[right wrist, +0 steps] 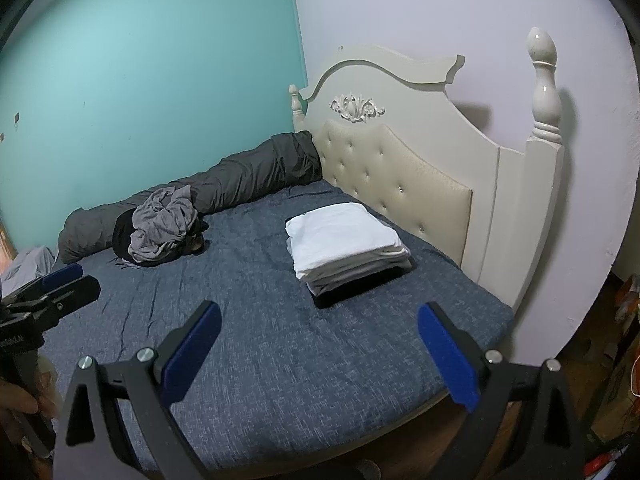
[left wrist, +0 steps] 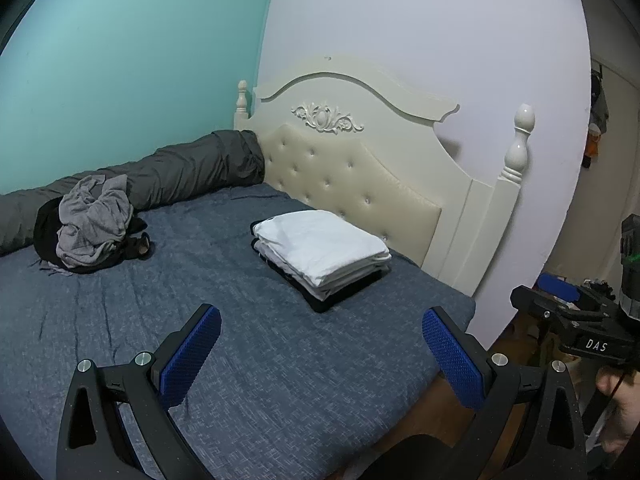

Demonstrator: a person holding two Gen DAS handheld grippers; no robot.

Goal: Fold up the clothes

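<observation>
A neat stack of folded clothes (left wrist: 322,254) (right wrist: 346,246), white on top and black at the bottom, lies on the blue bedspread (left wrist: 248,360) (right wrist: 280,360) near the headboard. A crumpled grey garment (left wrist: 94,220) (right wrist: 164,226) sits on top of dark clothes at the far side of the bed. My left gripper (left wrist: 322,320) is open above the near bed edge, holding nothing. My right gripper (right wrist: 320,316) is also open and empty, a short way in front of the folded stack. The right gripper's body shows at the right edge of the left wrist view.
A cream tufted headboard (left wrist: 360,176) (right wrist: 400,168) with posts stands at the right. A long dark grey bolster (left wrist: 172,172) (right wrist: 240,176) runs along the teal wall (left wrist: 120,60). A person's hand (right wrist: 20,404) holds the left tool. Wooden floor and clutter lie past the bed's right side.
</observation>
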